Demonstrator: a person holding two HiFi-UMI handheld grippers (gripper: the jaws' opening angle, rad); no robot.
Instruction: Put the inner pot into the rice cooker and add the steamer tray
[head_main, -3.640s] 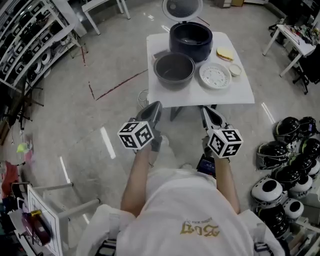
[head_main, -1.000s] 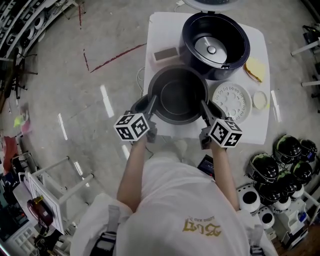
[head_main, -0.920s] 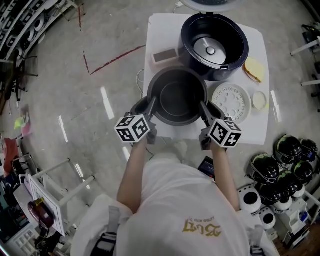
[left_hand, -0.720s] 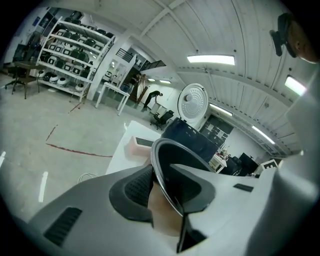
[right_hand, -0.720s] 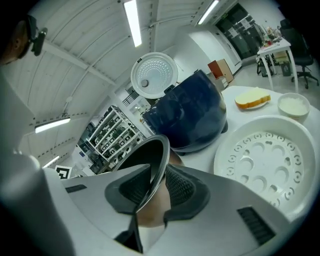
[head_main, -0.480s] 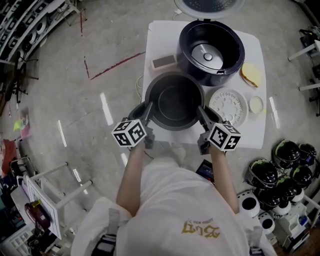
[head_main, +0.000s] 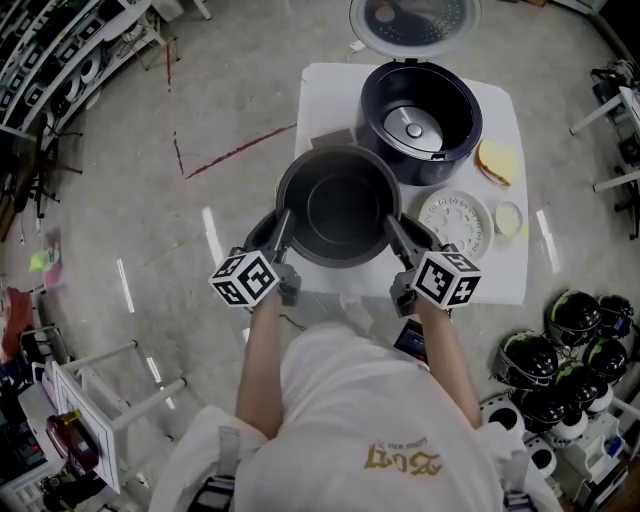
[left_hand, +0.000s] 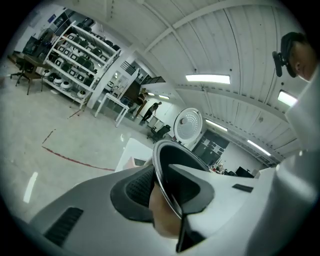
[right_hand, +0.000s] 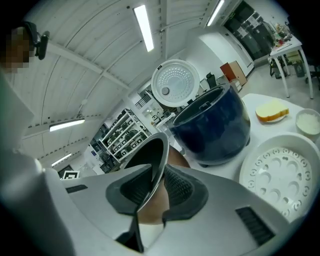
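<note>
Over the near edge of the table, the pot is held by its rim: left gripper and right gripper (jaws just closing tighter) each clamp a side.

The person holds both arms forward and near parallel, the left forearm and the right forearm bare below the sleeves. The left gripper points away and a little down, and its marker cube sits near the wrist; the right gripper mirrors it with its own cube. The jaws of the 2 grippers have just been closing, and each pair now pinches the rim of the inner pot, one pad inside the wall and one outside.
</note>
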